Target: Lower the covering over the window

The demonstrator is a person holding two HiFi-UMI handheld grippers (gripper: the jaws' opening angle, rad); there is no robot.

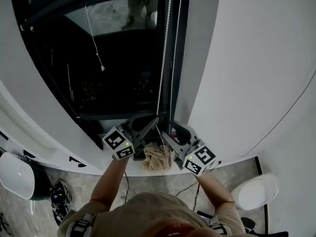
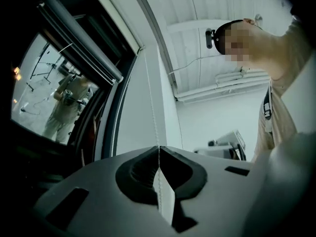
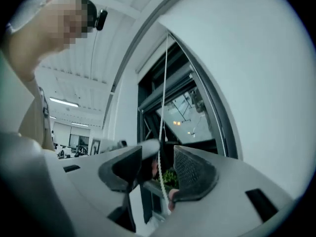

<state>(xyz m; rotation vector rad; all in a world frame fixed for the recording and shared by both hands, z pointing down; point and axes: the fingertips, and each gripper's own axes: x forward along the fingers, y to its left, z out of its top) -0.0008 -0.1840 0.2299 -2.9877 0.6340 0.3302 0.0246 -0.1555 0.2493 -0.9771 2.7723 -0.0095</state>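
L gripper [image 2: 158, 148] jaws pinch the bead cord [image 2: 152, 107] beside the window [image 1: 123, 58], likely to haul it. R gripper [image 3: 159, 152] jaws spread, same cord between, not gripped. The blind [image 2: 81, 41] sits rolled up top, not yet lowered.

No text, label, brand or number can be read.

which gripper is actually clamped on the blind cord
The left gripper: its jaws are shut on the blind cord. The right gripper has its jaws apart, with the cord loose between them.
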